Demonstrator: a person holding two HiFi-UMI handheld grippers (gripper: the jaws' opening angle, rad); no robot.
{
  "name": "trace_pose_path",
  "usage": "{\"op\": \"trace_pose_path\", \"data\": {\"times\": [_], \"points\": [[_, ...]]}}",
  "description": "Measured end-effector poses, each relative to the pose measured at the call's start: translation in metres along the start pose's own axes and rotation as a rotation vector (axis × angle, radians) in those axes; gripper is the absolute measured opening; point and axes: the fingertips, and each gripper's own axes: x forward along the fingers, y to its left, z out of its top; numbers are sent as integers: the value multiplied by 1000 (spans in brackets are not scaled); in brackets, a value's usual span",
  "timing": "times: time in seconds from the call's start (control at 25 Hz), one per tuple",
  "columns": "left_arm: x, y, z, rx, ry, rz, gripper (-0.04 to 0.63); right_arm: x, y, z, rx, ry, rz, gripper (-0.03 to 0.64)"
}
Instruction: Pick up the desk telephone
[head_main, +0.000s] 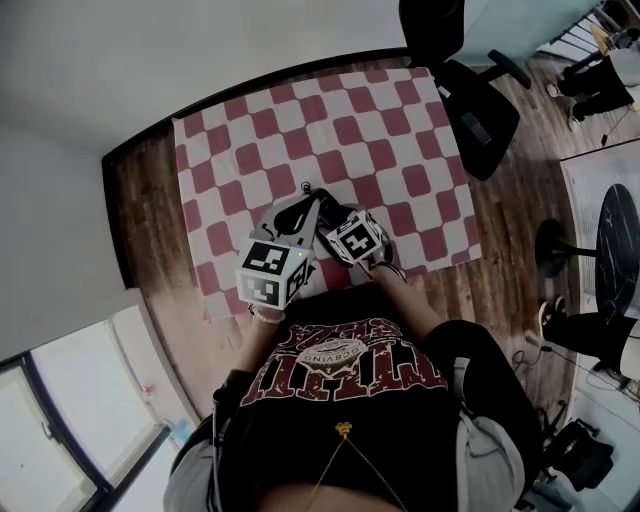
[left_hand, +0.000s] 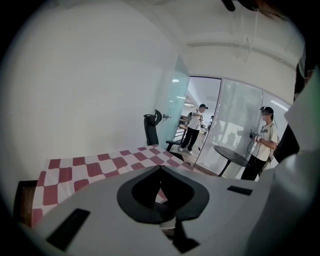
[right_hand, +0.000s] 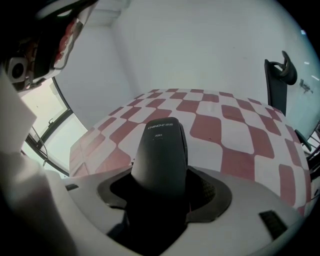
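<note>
My right tool (right_hand: 162, 202) is clamped on the black telephone handset (right_hand: 161, 150), which stands up between its jaws and points out over the red-and-white checked cloth (right_hand: 225, 135) on the counter (head_main: 190, 300). My left tool (left_hand: 161, 184) has its jaws pressed together with nothing between them. Both tools sit side by side over the counter's near edge. A black office chair (head_main: 472, 105) stands at the far right corner. I cannot make out the phone's base.
</note>
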Motion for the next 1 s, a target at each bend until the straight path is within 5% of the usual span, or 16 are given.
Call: {"op": "trace_pose_path", "data": {"times": [1.0], "points": [[-9, 3, -4, 34, 7, -48, 0, -6, -3, -4, -8, 10, -74, 281]]}}
